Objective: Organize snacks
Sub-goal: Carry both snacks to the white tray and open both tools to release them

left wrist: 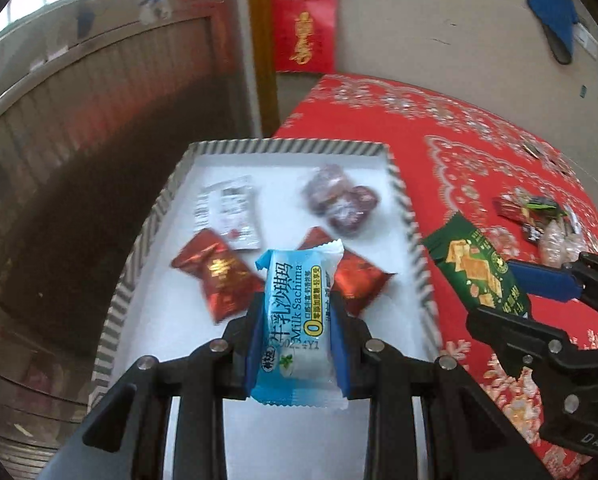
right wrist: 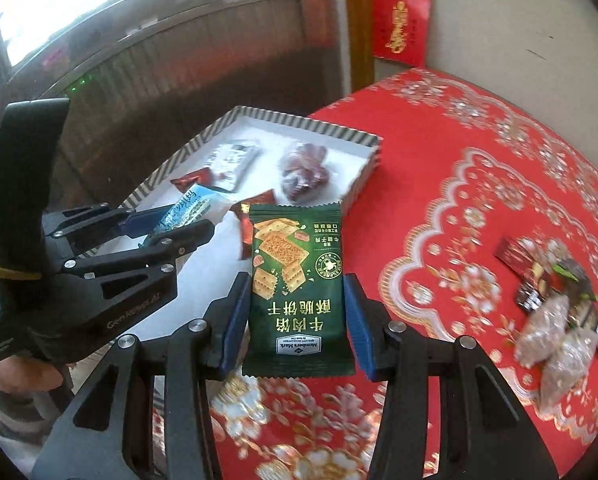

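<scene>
1. So, left gripper [left wrist: 297, 334]: jaws clamped on the blue sachima [left wrist: 295, 320], held over the tray [left wrist: 409, 216], near end. Likely step: drop it in.
2. Right gripper [right wrist: 295, 312]: jaws gripping the green cracker pack [right wrist: 297, 280], above the bench [right wrist: 479, 184], just right of the tray's right rim.
3. Do it well: lower the sachima to the white floor under the jaws before opening; the two red candies [left wrist: 219, 274] lie just ahead, so release short of them.
4. Room: bare floor below and behind the left jaws; ahead lie a white sachet [left wrist: 229, 210] and dates [left wrist: 339, 200].
5. Edges: the striped rim sits between the right jaws and the tray; lift the pack over it, and keep clear of the left gripper.
6. Loose snacks [right wrist: 555, 300] remain on the bench right of the right jaws.
</scene>
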Demonstrator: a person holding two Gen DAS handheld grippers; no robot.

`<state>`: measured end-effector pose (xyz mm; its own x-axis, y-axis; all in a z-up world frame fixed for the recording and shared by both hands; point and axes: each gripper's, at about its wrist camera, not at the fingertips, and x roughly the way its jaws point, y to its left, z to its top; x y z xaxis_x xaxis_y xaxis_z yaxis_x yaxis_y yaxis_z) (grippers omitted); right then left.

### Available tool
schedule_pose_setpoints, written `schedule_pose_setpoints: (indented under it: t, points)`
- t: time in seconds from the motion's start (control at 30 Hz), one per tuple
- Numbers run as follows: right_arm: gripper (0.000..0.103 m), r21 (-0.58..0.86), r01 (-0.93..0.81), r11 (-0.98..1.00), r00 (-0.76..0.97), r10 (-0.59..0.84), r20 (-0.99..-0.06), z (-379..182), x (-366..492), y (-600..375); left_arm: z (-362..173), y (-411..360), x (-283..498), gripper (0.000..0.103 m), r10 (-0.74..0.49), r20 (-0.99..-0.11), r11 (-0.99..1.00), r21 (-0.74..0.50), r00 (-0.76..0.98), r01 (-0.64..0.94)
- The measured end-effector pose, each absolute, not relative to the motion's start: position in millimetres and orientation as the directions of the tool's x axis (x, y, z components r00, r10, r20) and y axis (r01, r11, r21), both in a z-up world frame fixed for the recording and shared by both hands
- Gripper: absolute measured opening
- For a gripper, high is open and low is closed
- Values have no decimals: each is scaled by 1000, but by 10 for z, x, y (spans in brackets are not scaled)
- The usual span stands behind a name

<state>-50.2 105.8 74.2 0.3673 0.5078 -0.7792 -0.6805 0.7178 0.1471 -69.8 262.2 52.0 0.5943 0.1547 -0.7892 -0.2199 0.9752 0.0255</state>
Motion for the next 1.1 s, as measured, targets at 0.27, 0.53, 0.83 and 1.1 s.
schedule_pose_setpoints:
  t: [0.27, 0.53, 0.83, 1.1]
  points:
    - [45, 150, -712, 686, 332, 517, -789, 706, -500, 1381, 453, 2878, -777, 32, 181, -798, 964, 27, 575, -266]
    - [45, 153, -750, 644, 283, 521, -805, 623, -595, 1645, 387, 3026, -846, 32, 200, -807, 955, 34, 555, -294]
    - [45, 143, -768, 624, 244, 492, -835, 445, -630, 1879, 286, 3114, -881, 32, 203, -820, 950, 32, 535, -311]
    - [45, 140, -766, 628, 226, 466, -855, 273, -597, 1961, 207, 3151, -867, 32, 214, -828, 946, 42, 518, -323]
